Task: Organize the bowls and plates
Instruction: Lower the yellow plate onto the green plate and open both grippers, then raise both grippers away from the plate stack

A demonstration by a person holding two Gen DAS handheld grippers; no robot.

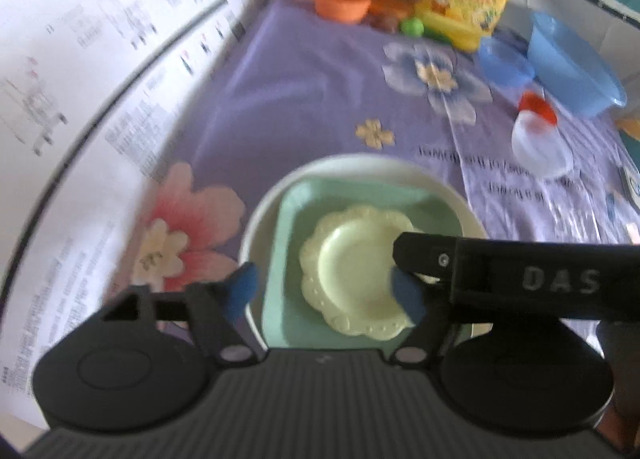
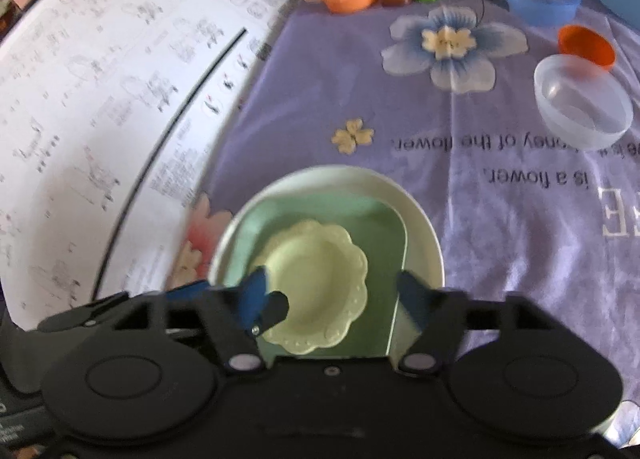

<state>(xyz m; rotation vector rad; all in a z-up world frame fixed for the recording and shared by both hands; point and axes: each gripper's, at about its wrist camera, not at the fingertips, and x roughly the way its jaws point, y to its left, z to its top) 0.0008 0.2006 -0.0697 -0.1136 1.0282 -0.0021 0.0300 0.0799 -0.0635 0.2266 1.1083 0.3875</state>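
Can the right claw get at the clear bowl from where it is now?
Probably yes. The right claw is open and empty above the stacked plates, and the purple cloth between it and the clear bowl is bare.

Left gripper (image 1: 326,291) tilted steeply downward, jaws spread wide, gripping nothing; right gripper (image 2: 334,293) likewise angled down, blue-padded fingers (image 2: 414,299) apart.

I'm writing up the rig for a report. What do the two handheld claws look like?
Both are black plastic. The left claw has blue pads on its fingers, two round discs and a ribbed body. The right claw looks the same; its finger carries grey "DAS" lettering.
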